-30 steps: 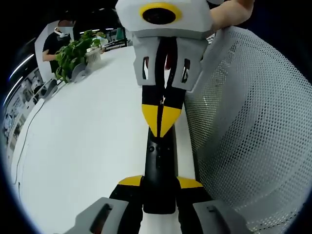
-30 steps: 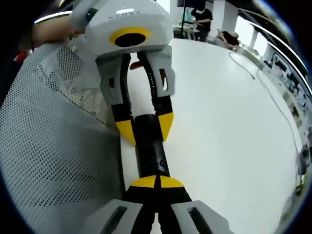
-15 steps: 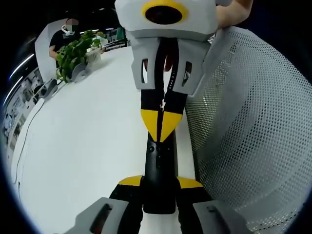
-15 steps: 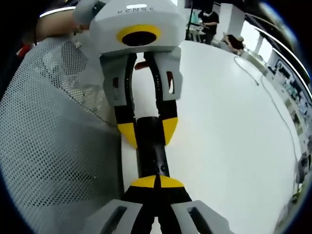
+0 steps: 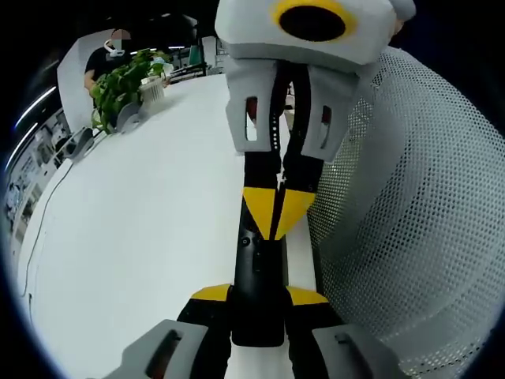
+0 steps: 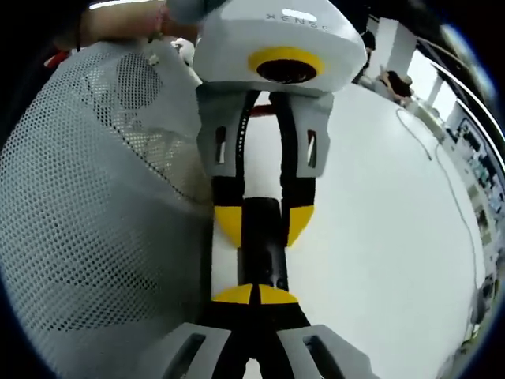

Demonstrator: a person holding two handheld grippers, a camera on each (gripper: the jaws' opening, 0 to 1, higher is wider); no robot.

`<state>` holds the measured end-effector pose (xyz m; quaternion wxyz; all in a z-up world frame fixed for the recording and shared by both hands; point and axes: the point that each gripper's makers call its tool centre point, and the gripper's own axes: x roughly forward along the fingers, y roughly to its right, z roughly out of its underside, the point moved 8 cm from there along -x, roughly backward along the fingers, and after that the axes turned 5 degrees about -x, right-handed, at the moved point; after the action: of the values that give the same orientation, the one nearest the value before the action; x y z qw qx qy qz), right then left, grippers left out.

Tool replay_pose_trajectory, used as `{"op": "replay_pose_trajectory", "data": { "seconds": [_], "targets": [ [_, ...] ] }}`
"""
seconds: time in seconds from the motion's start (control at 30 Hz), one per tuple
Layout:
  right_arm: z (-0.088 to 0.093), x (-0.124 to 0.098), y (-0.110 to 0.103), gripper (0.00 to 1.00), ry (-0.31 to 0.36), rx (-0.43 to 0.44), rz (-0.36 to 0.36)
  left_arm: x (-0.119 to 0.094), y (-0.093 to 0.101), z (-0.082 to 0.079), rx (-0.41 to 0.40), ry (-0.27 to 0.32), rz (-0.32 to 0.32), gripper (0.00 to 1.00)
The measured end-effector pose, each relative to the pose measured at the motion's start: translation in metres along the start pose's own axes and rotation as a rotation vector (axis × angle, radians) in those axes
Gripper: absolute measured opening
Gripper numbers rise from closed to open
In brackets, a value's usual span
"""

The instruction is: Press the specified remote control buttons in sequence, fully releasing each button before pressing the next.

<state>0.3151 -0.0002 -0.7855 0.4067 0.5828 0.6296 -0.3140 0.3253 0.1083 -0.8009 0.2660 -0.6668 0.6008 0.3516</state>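
Observation:
A slim black remote control [image 5: 256, 264] is held level over the white table [image 5: 142, 221]. My left gripper [image 5: 259, 294] is shut on its near end, one yellow fingertip on each side. My right gripper [image 5: 274, 217] comes in from the top, jaws shut together, its joined yellow tips resting on the remote's upper face by a small button. In the right gripper view the right gripper [image 6: 254, 294] sits shut at the bottom, its tips touching the remote [image 6: 263, 253]. The left gripper [image 6: 263, 223] clamps the far end there.
A grey mesh chair back [image 5: 402, 197] stands close beside the remote, also visible as the mesh chair back [image 6: 95, 197]. A potted plant [image 5: 118, 87] and a person [image 5: 106, 55] are at the table's far end. A thin cable [image 6: 454, 189] lies along the table.
My right gripper has slid along the remote toward the left gripper, its shut tips now nearer the held end. The two grippers are closer together. The left gripper's hold is unchanged.

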Motion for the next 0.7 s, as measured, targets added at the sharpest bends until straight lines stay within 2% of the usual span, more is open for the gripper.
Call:
{"op": "replay_pose_trajectory", "data": {
  "seconds": [0.23, 0.33, 0.5, 0.7],
  "targets": [
    [-0.0032, 0.0024, -0.0048, 0.0, -0.028, -0.112, 0.002, 0.0007, 0.0004, -0.0006, 0.003, 0.001, 0.004, 0.26],
    [-0.0045, 0.0055, -0.0064, 0.0, -0.024, -0.112, -0.016, 0.001, 0.0005, -0.0008, 0.003, 0.002, 0.005, 0.26],
    [-0.0062, 0.0059, -0.0088, 0.0, -0.051, -0.146, 0.003, 0.0009, 0.0004, -0.0005, 0.003, 0.004, 0.006, 0.26],
    [-0.0057, 0.0052, -0.0056, 0.0, -0.04, -0.112, -0.01, 0.0009, 0.0004, -0.0006, 0.002, 0.004, 0.006, 0.26]
  ]
}}
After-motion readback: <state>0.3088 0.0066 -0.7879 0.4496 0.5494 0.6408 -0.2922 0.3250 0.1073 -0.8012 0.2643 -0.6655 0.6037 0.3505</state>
